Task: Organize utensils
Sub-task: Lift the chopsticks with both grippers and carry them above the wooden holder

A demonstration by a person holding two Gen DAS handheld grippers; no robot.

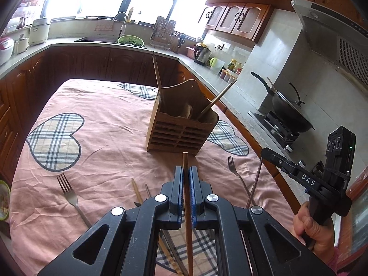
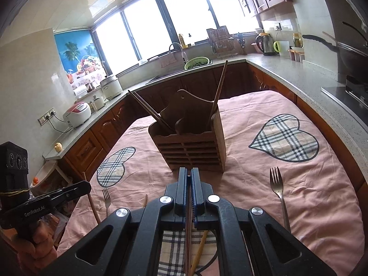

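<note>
A slatted wooden utensil holder (image 1: 181,128) (image 2: 191,147) stands mid-table on a pink cloth (image 1: 103,119), with two chopsticks (image 1: 157,73) leaning out of it. My left gripper (image 1: 186,169) is shut on a brown chopstick (image 1: 185,161), its tip poking above the pads just short of the holder. In the right wrist view, my right gripper (image 2: 188,170) is shut on a thin dark chopstick (image 2: 189,230), also just in front of the holder. Each gripper shows in the other's view: the right gripper (image 1: 265,153) and the left gripper (image 2: 86,185), both holding sticks. Two forks (image 1: 69,193) (image 1: 234,170) and loose chopsticks (image 1: 136,191) lie on the cloth.
An L-shaped counter (image 1: 230,92) wraps around the table, carrying a wok on a stove (image 1: 287,112), a kettle (image 1: 202,54), a green colander by the sink (image 1: 131,41) and rice cookers (image 2: 77,113). A person's hand (image 1: 308,225) grips the right gripper's handle.
</note>
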